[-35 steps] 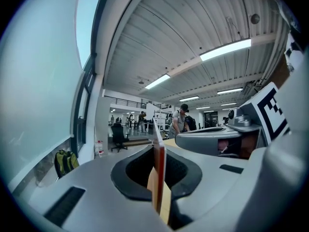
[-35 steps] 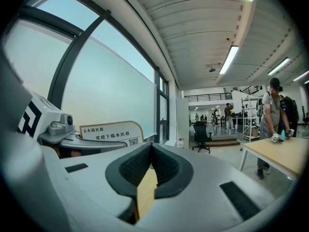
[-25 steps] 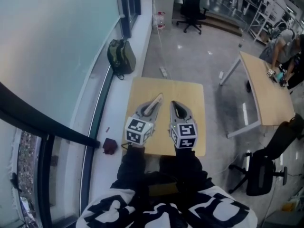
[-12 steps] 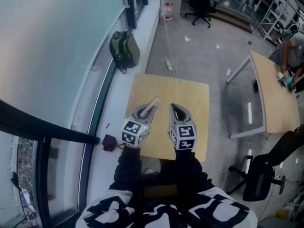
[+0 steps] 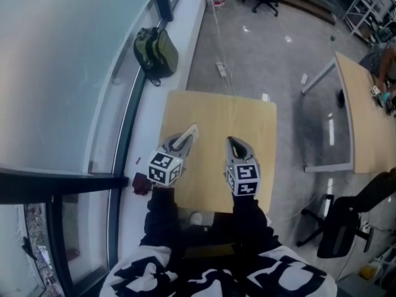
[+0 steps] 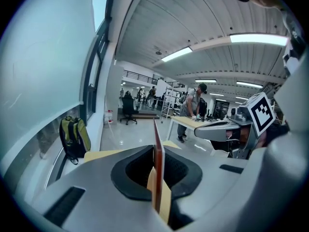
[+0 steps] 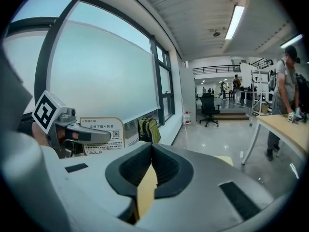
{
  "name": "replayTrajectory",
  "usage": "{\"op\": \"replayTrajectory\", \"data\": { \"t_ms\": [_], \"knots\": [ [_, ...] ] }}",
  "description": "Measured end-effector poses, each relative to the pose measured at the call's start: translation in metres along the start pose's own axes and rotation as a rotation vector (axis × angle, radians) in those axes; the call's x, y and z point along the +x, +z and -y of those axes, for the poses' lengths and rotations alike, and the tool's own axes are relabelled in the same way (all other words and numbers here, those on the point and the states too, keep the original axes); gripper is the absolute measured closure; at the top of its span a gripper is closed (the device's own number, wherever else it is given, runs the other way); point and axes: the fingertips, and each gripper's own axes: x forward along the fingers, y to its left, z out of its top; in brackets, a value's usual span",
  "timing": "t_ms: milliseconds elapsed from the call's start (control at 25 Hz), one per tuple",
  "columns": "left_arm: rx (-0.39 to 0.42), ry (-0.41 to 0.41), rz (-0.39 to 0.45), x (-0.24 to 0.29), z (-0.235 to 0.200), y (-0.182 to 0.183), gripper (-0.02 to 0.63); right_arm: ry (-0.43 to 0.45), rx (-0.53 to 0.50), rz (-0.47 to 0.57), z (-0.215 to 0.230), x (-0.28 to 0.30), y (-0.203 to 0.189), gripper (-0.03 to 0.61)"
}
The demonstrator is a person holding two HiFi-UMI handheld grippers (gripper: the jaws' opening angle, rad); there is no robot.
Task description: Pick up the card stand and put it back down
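The card stand [image 7: 99, 135] is a white printed card, upright in the air, with my left gripper [image 5: 185, 136] shut on it. In the left gripper view I see the card stand [image 6: 158, 168] edge-on as a thin reddish strip pinched between the jaws of the left gripper [image 6: 157, 149]. My right gripper [image 5: 234, 142] hovers beside it to the right. The right gripper [image 7: 152, 148] has its jaws together with nothing between them. Both hang over the near half of the small wooden table [image 5: 216, 110].
A green backpack [image 5: 156, 51] leans by the window at the back left. A small dark red object [image 5: 141, 183] lies on the sill left of the table. A second table [image 5: 365, 116] and a black chair [image 5: 343, 224] stand to the right, and a person [image 6: 193, 108] works there.
Both grippers have sunk toward the table and drawn a little apart and nearer to me. The left gripper has kept the card stand throughout.
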Motion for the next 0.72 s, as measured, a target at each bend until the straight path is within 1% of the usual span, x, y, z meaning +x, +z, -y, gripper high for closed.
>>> {"op": "replayTrajectory", "data": {
  "t_ms": [160, 320, 440, 560, 640, 720],
  "knots": [
    [0.017, -0.027, -0.039, 0.03, -0.017, -0.008, 0.589, -0.017, 0.037, -0.034, 0.023, 0.016, -0.014, 0.555],
    [0.083, -0.082, -0.108, 0.067, -0.029, -0.015, 0.589, -0.034, 0.066, -0.073, 0.045, 0.029, -0.029, 0.555],
    [0.169, -0.137, -0.17, 0.094, -0.035, -0.018, 0.589, -0.043, 0.082, -0.095, 0.058, 0.037, -0.038, 0.555],
    [0.298, -0.223, -0.226, 0.117, -0.035, -0.023, 0.589, -0.042, 0.092, -0.117, 0.066, 0.045, -0.048, 0.555],
    [0.373, -0.293, -0.233, 0.134, -0.033, -0.024, 0.589, -0.039, 0.096, -0.125, 0.07, 0.052, -0.053, 0.555],
    [0.412, -0.365, -0.211, 0.149, -0.029, -0.025, 0.589, -0.034, 0.102, -0.136, 0.074, 0.057, -0.058, 0.555]
  ]
}}
